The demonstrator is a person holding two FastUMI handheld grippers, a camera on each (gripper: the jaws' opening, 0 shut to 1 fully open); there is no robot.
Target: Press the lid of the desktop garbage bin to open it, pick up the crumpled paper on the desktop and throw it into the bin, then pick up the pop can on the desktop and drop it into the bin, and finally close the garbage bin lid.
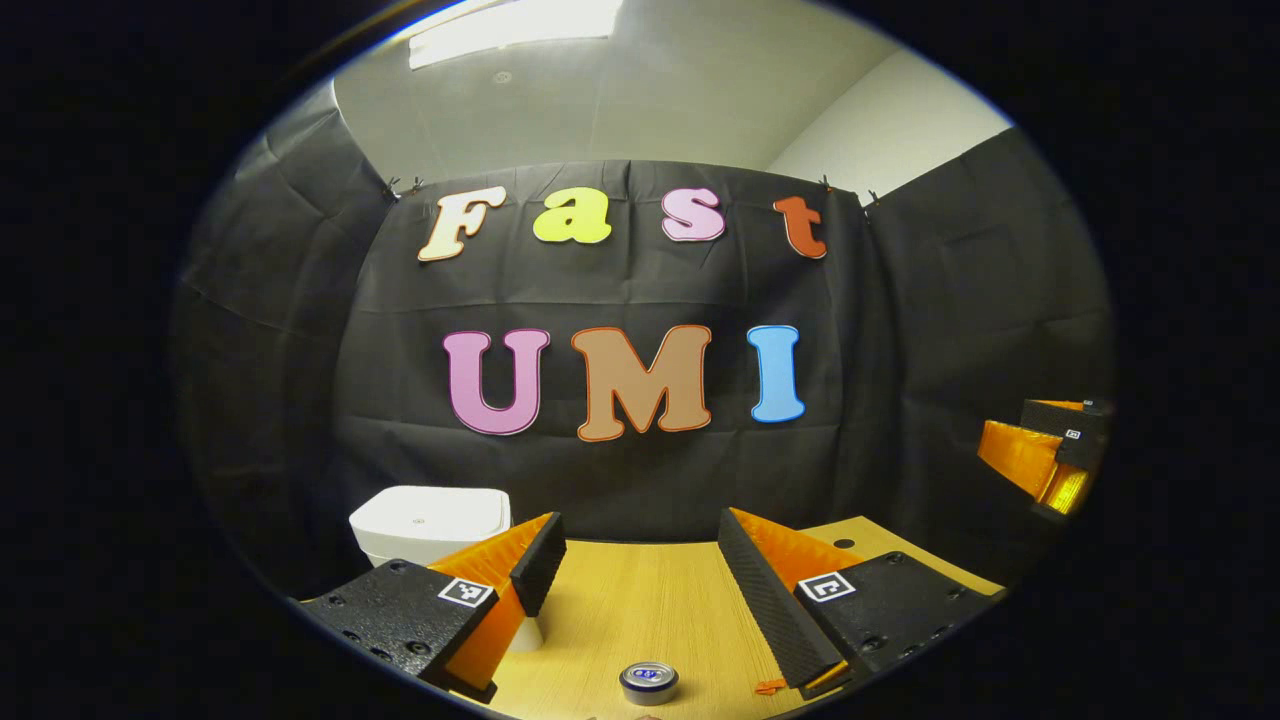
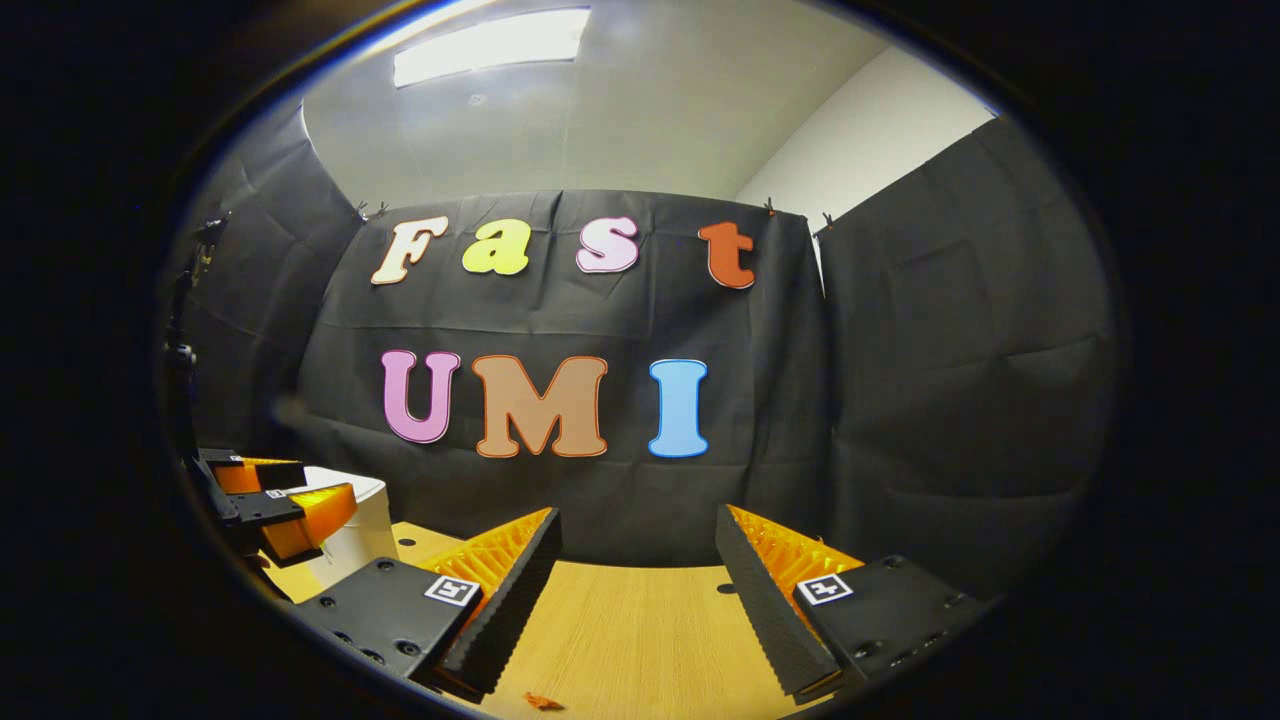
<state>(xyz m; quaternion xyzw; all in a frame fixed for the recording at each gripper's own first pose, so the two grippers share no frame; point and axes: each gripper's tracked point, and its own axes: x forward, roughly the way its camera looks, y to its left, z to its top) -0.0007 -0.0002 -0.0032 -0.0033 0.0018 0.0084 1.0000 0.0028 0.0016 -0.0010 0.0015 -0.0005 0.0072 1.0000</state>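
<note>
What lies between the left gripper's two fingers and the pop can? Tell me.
Nothing but bare wooden desktop: in the left gripper view the pop can stands low in the open gap of the left gripper, untouched.

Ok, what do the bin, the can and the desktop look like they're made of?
Bin: probably white plastic, with a smooth matte lid and rounded corners. Can: looks like metal, going by its shiny silvery rim; just its top shows. Desktop: pale wood or wood-look laminate, with fine straight grain lines and a low sheen.
</note>
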